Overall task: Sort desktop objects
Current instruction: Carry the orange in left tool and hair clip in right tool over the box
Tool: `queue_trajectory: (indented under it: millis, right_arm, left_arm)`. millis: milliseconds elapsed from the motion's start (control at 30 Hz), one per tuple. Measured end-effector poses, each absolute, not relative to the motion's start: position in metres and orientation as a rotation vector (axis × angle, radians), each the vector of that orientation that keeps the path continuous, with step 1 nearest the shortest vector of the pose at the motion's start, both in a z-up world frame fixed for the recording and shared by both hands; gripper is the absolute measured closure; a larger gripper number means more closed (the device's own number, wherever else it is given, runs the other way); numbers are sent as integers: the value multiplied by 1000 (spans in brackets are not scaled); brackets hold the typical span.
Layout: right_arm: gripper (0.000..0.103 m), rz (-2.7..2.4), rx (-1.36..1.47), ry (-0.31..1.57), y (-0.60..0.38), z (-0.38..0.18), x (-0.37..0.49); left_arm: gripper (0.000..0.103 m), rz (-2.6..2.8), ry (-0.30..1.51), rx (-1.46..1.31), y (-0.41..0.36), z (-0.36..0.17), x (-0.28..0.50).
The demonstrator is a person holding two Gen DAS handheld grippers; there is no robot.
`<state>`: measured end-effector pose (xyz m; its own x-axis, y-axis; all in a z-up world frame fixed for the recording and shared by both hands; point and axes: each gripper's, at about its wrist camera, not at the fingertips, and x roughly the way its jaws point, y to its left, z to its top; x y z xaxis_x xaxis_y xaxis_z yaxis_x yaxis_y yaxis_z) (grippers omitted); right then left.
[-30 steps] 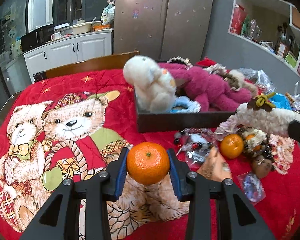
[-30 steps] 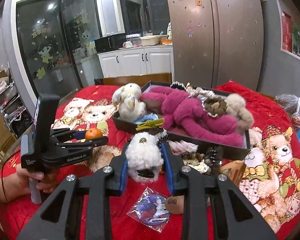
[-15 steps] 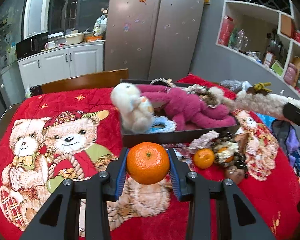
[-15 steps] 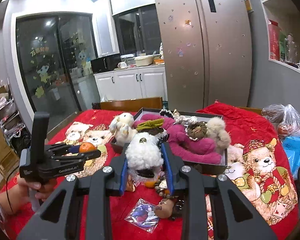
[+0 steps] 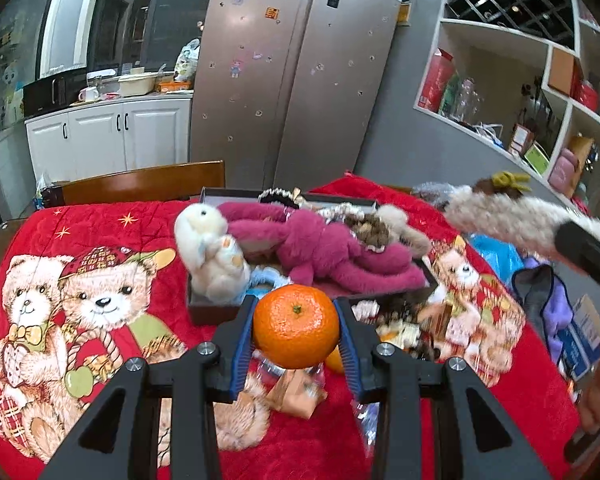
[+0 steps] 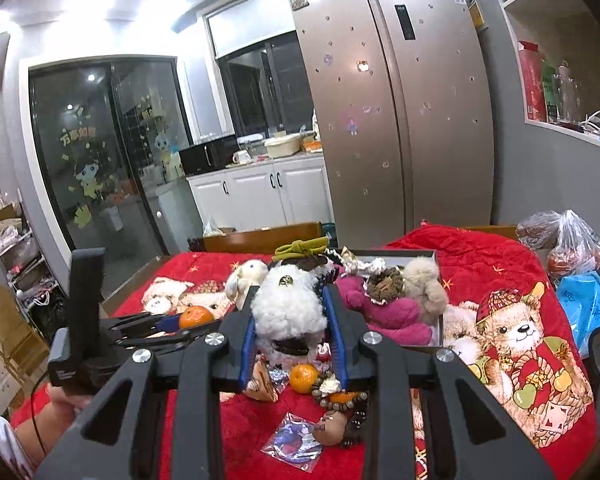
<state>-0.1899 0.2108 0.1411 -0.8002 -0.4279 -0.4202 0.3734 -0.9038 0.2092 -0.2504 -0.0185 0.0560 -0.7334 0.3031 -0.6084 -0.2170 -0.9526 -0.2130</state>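
Left wrist view: left gripper (image 5: pixel 296 330) fingers clamp a mandarin (image 5: pixel 296 326) at its widest, above the worktop (image 5: pixel 100 224). Right gripper (image 6: pixel 290 330) fingers squeeze a white plush toy (image 6: pixel 288 308), compressing its fleece, likely bound for the toy tray (image 6: pixel 396 254).

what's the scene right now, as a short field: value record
left gripper: shut on a tangerine
right gripper: shut on a white fluffy plush
surface: red teddy-bear blanket
tray: dark, holds a magenta plush and a cream bunny plush
loose on blanket: second tangerine, bead string, small packets

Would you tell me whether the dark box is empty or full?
Full: the box is crowded with plush toys, a pink one sprawling across it.
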Motion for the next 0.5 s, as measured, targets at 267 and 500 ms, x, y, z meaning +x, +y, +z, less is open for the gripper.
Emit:
queue_trajectory:
  millis: [267,500]
  right_arm:
    - [72,-2638,610,-177,215,156,-198]
    - [72,-2655,643,-192,220,151,-225]
  left_arm:
    - [65,2698,-164,-945,5,76,-276]
    - [65,2709,-149,-924,15,84,-297]
